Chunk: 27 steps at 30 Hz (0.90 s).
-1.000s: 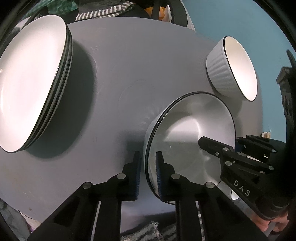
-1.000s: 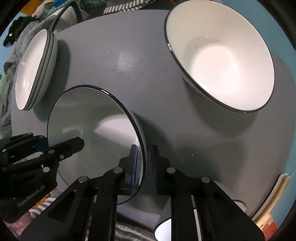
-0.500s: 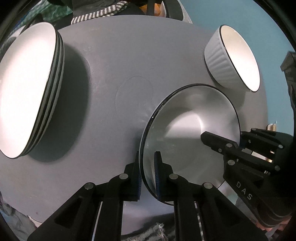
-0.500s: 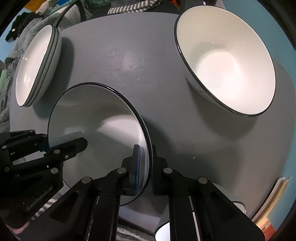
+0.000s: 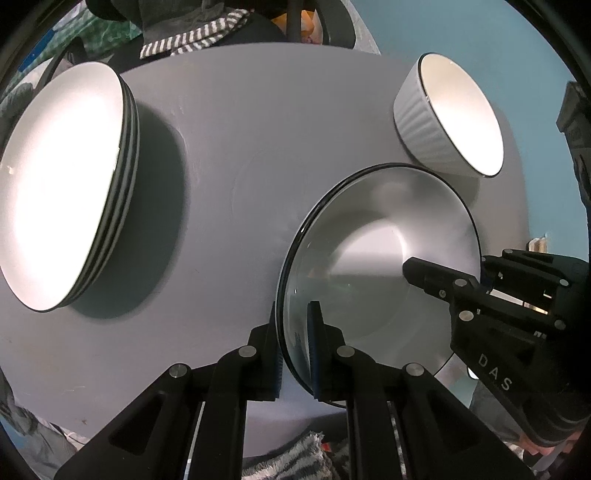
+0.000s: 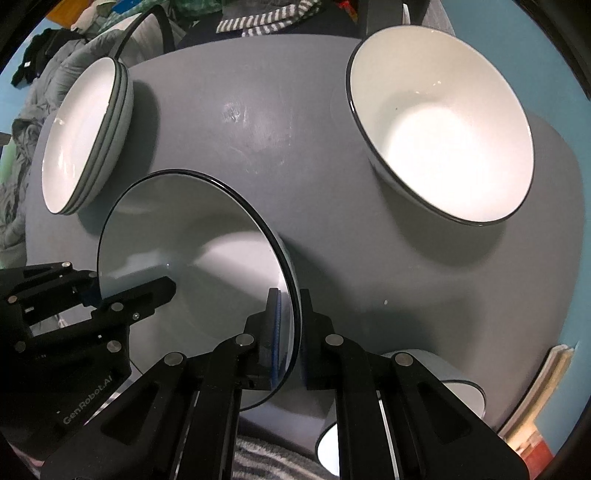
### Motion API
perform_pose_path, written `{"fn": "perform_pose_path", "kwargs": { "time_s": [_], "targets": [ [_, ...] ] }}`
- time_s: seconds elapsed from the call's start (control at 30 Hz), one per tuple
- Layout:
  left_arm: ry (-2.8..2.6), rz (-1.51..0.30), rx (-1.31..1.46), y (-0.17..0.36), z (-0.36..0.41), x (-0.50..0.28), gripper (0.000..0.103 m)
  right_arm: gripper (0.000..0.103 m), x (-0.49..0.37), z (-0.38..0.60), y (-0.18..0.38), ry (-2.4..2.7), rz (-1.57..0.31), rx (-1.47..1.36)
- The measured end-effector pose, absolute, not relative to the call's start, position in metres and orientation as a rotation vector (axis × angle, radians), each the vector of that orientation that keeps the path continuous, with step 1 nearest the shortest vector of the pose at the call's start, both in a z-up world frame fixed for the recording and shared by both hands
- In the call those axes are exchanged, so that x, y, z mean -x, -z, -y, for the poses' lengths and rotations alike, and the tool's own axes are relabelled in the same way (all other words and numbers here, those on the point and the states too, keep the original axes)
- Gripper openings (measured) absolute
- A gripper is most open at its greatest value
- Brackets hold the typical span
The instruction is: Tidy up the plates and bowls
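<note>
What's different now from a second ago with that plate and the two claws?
Both claws closed onto the plate: the left gripper and the right gripper stood slightly open around opposite rims and now pinch them. The stack of plates, the ribbed bowl and the table stayed put.

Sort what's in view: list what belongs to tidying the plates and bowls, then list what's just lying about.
Part of the job:
- plate clamped at opposite rims by left gripper and right gripper
- stack of plates
- ribbed bowl
- small bowl at the table's near edge

Lying about:
- striped cloth
- grey table
- books
</note>
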State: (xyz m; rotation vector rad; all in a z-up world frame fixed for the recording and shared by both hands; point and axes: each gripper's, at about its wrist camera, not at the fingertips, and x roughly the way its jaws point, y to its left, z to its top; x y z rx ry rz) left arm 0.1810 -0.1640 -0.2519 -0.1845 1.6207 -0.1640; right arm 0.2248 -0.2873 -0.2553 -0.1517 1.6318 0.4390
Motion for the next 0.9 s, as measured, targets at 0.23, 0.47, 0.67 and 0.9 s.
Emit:
{"fn": "perform_pose_path", "kwargs": {
  "time_s": [0.23,0.47,0.67,0.9],
  "targets": [
    [0.191,-1.598,0.19,0.241,0.164,-0.186,0.011,0.008,-0.237,0.289,0.242,-0.427,-1.619,0.143],
    [0.222,-1.562,0.172,0.222,0.166,-0.189,0.011,0.008,-0.239,0.312,0.224,-0.412,-1.604,0.108],
    [0.251,-1.535,0.158,0.214,0.165,-0.189,0.011,0.008,-0.243,0.325,0.207,-0.387,-1.58,0.086],
    [0.277,-1.511,0.144,0.2,0.174,-0.199,0.011,0.008,-0.253,0.338,0.188,-0.361,-1.551,0.064]
  ]
}}
